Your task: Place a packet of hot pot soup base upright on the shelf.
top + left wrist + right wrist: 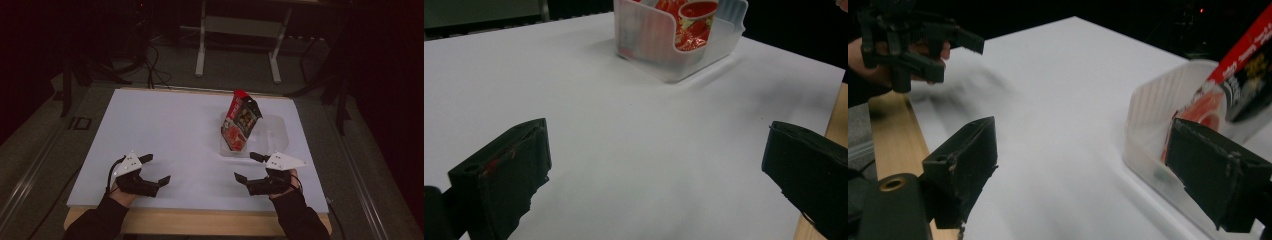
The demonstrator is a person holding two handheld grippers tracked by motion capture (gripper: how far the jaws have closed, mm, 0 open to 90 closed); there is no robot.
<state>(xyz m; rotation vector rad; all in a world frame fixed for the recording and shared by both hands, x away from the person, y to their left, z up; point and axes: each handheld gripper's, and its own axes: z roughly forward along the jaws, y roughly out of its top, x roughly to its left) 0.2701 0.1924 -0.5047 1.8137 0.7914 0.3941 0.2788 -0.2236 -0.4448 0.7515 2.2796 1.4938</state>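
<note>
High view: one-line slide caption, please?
Both open hand-held grippers rest near the table edge; red snack packet stands in clear bin.

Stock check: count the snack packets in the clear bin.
1 seen for sure: a red snack packet stands tilted in the clear bin, right of table centre. The frosted walls may hide others.
</note>
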